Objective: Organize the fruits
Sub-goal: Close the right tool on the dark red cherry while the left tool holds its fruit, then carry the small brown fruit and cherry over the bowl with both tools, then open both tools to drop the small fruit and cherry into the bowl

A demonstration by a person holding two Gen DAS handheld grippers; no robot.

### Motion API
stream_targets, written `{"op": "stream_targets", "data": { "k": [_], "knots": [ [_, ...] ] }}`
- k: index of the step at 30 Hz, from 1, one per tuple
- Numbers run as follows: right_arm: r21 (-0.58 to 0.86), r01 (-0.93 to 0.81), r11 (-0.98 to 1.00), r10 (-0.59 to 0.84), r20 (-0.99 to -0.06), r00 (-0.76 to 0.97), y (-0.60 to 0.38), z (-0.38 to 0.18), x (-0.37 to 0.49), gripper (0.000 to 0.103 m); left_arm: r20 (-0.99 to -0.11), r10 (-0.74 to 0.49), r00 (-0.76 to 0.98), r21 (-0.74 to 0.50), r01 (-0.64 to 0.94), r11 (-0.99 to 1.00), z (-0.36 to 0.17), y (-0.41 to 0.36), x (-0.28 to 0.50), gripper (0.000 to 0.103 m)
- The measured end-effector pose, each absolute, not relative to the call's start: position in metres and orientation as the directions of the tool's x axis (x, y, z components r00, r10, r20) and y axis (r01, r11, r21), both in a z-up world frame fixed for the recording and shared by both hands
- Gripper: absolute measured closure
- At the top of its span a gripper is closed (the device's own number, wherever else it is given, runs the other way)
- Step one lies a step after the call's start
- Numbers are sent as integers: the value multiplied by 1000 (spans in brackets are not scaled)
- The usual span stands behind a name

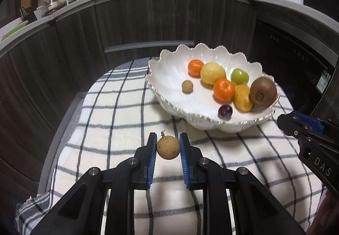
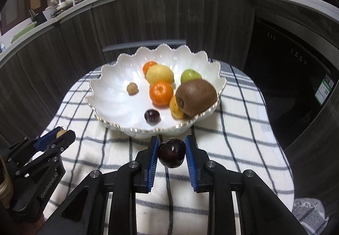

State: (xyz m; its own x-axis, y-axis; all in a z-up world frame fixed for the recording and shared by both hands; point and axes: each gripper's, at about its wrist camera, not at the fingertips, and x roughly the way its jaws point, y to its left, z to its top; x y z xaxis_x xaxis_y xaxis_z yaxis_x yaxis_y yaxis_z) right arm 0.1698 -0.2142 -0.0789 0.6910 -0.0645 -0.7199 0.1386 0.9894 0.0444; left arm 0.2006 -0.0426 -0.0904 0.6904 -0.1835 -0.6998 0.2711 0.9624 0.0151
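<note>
A small brown fruit [image 1: 168, 147] with a short stem is clamped between the pads of the left tongs [image 1: 168, 148], raised above the checked cloth [image 1: 118, 120] on the table. A dark plum [image 2: 171, 152] is gripped in the right tongs [image 2: 171, 153], just near of the white scalloped bowl [image 2: 110, 95]. In the bowl are seen 2 oranges, a lemon, a green apple, a kiwi [image 2: 196, 97], a second small brown fruit and another plum.
</note>
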Motion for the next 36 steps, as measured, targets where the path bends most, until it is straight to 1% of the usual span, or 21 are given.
{"op": "stream_targets", "data": {
  "k": [8,16,22,28,33,36],
  "knots": [
    [59,108,992,-35,-708,706,-217,-60,192,76,-674,-217,706,12,305,952,-64,-56,233,81],
    [32,99,995,-48,-697,715,-218,-51,221,76,-670,-242,702,0,326,945,-55,-65,271,81],
    [43,90,995,-33,-712,702,-218,-52,245,76,-709,-272,650,-13,374,927,-66,-75,296,80],
    [42,84,996,-24,-750,661,-212,-67,260,76,-733,-255,630,-10,365,931,-82,-78,310,80],
    [46,85,995,-20,-763,646,-212,-75,264,76,-743,-252,620,-10,366,930,-88,-81,313,80],
    [48,86,995,-19,-766,642,-213,-76,265,76,-744,-251,619,-12,364,931,-88,-80,313,75]
  ]
}}
